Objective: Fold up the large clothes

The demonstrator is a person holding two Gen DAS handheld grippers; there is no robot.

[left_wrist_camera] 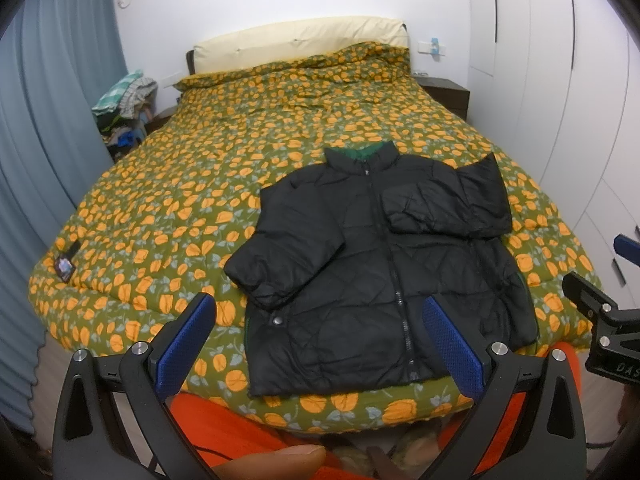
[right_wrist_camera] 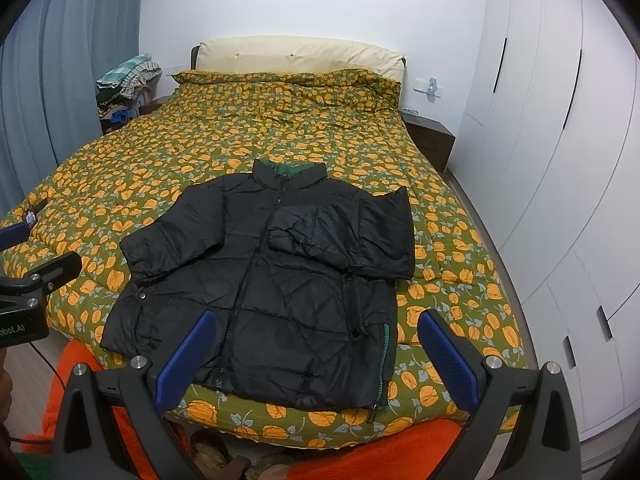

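Note:
A black quilted jacket (left_wrist_camera: 376, 264) lies front up, zipped, near the foot of the bed, collar toward the headboard. Its right sleeve is folded across the chest; its left sleeve hangs down along the side. It also shows in the right wrist view (right_wrist_camera: 272, 280). My left gripper (left_wrist_camera: 320, 320) is open and empty, held above the jacket's hem. My right gripper (right_wrist_camera: 316, 336) is open and empty, also above the hem. Each gripper shows at the edge of the other's view: the right one (left_wrist_camera: 600, 312) and the left one (right_wrist_camera: 36, 280).
The bed has an orange-flowered green quilt (left_wrist_camera: 224, 160) and a cream headboard (left_wrist_camera: 300, 40). A clothes pile (left_wrist_camera: 124, 96) sits at the far left by blue curtains (left_wrist_camera: 44, 120). White wardrobes (right_wrist_camera: 560, 160) and a dark nightstand (right_wrist_camera: 432, 140) stand right. Orange fabric (right_wrist_camera: 400, 456) lies below the bed's foot.

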